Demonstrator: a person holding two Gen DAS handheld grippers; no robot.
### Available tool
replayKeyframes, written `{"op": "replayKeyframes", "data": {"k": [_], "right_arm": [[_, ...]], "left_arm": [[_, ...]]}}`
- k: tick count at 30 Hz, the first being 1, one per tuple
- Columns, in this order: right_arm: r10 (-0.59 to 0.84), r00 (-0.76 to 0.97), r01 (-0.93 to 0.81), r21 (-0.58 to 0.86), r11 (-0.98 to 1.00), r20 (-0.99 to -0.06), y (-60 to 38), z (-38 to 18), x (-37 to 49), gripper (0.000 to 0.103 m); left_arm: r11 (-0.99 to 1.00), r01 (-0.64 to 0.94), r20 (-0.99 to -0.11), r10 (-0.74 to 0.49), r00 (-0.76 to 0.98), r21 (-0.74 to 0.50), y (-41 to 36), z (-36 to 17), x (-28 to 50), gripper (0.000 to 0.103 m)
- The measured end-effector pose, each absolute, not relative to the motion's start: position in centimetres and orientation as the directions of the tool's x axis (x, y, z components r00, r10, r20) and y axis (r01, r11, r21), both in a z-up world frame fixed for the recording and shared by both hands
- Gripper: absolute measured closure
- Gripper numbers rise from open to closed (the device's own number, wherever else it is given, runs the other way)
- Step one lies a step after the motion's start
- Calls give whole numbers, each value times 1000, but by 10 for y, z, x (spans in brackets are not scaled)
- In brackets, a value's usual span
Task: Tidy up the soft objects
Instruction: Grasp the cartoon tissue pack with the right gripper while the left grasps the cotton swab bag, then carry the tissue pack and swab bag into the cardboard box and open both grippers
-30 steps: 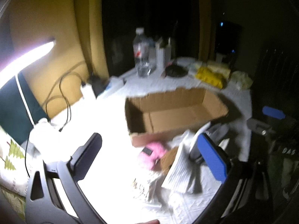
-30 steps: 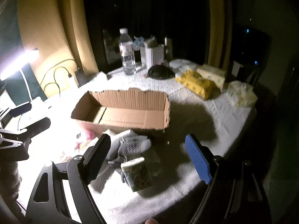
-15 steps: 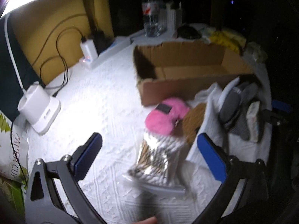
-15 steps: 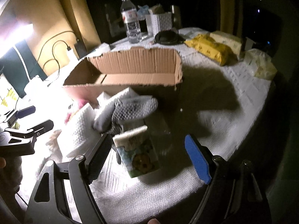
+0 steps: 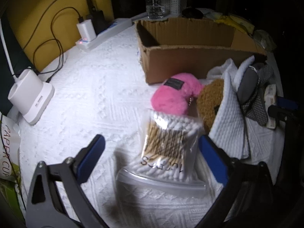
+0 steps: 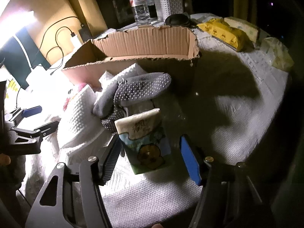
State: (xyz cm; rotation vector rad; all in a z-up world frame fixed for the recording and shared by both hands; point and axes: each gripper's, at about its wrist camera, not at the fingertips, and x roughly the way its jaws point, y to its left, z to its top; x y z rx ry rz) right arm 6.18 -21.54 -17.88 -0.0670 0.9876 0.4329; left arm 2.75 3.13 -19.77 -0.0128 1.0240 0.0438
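I have both grippers angled down over the loose pile that lies just in front of the cardboard box [image 5: 190,57], which stands open-topped and, as far as I can see into it, with nothing inside, so I read it as the place the soft things are meant to go. My left gripper [image 5: 152,152] straddles the clear zip bag of cotton swabs [image 5: 167,148]; its fingers have just been closing, the blue pad on the far side is touching or nearly touching the bag's edge, but the near pad is well clear, so it stands open with the bag between and grips nothing. My right gripper [image 6: 152,152] brackets the small printed tissue pack [image 6: 146,142], which leans tilted against the grey socks; those fingers have just been closing too, the dark one is right at the pack's side, the blue one is apart from it, so I count that as open as well. I judge both tools sit low and spread so each can take one item from the outer edge of the heap without dragging the others. Counting the pile: one swab bag, one tissue pack, one pink fluffy item [image 5: 172,95], one brown knitted piece [image 5: 210,102], one white waffle cloth [image 5: 228,125], and grey dotted socks [image 6: 140,87], which look like a pair though I cannot separate them surely. On the white tabletop [image 5: 91,87] beyond the box I count one water bottle [image 6: 138,5], one white basket [image 6: 169,7], and one yellow wipes pack [image 6: 222,32].
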Motion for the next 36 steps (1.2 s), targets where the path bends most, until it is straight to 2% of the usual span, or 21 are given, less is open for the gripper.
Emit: {"op": "replayKeyframes", "data": {"k": [1,3,10,23,36], "right_arm": [[326,470,-387,140,911,-820,-215,-179,62,44],[329,467,-392,141,909,-821,-215,-179,62,49],[351,474,-403,156,902,-807,-218,-176,58,50],[358,554,-405,132,905,-752,-229,-133,52,50],[359,619,-414,98,905,-699,-238,-96,65,50]], "left_arm": [[999,-38,-860,23,509,4,31,-200,28,22],[1000,-29,-867,12,498,-3,29,-204,29,30],[1000,6,-857,-3,516,0,21,-202,23,57],[999,-23,-757,-22,653,-48,29,-158,1,58],[997,-16,-645,-33,763,-71,18,-101,15,58]]}}
